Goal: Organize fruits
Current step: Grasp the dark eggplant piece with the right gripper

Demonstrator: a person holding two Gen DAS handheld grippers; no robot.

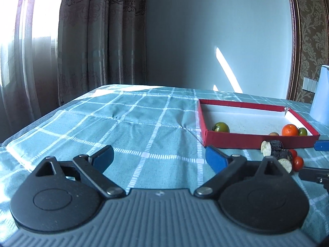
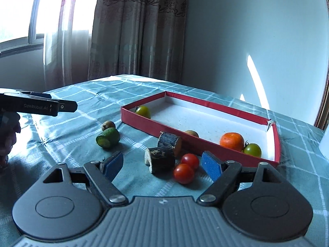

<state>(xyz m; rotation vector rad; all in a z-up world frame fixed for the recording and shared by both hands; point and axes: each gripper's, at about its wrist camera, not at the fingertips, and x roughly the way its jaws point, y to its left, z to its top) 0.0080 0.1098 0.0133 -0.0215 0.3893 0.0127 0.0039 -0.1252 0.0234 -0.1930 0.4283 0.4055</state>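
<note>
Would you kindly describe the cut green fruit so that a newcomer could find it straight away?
Start at the red tray on the checked cloth and look off its left end, outside it. Two fruits sit together there on the cloth: a small brown one behind, and the green fruit just in front. It is the only green piece outside the tray, and its flat, pale cut face points toward the camera.
</note>
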